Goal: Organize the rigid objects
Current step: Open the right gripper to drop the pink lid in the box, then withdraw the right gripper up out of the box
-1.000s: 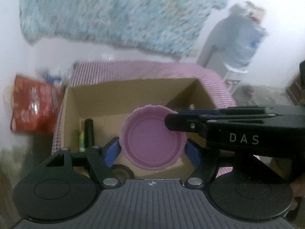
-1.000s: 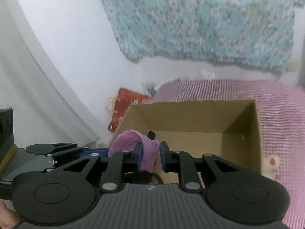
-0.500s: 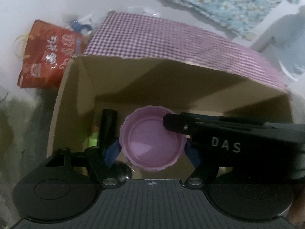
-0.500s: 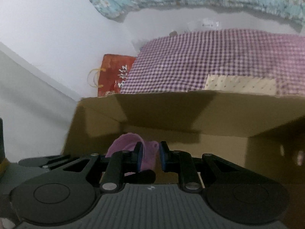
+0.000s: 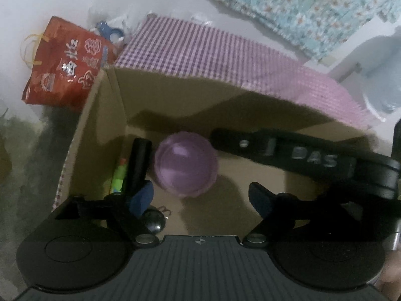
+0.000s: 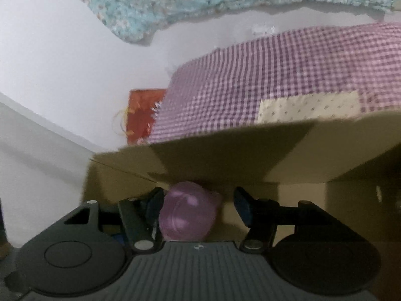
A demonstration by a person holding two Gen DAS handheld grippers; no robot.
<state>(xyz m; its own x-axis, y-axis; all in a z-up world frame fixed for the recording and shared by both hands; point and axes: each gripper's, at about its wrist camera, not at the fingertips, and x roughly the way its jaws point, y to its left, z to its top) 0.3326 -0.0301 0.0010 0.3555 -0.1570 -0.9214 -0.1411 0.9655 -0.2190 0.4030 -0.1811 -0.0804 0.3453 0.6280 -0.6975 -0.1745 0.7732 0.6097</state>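
A purple round dish [image 5: 185, 164] is loose inside the cardboard box [image 5: 100, 130], blurred, low beside a black cylinder [image 5: 139, 163]. My left gripper [image 5: 200, 198] hangs over the box's near side. Its jaws are opening and both blue pads stand clear of the dish. My right gripper [image 5: 215, 135] reaches in from the right. In the right wrist view its jaws [image 6: 199, 200] are opening too. There the dish [image 6: 188, 215] shows between them, close to the left finger, with a wide gap to the right one.
A green and orange toy [image 5: 119, 175] and a shiny black round thing [image 5: 153, 222] also lie in the box. The box sits on a purple checked cloth [image 5: 213, 57]. A red printed bag [image 5: 65, 62] leans at the left, and a floral blanket [image 5: 300, 7] hangs behind.
Both grippers sank towards the box while shut on the purple dish. Now both have opened and the dish has dropped free into the box.
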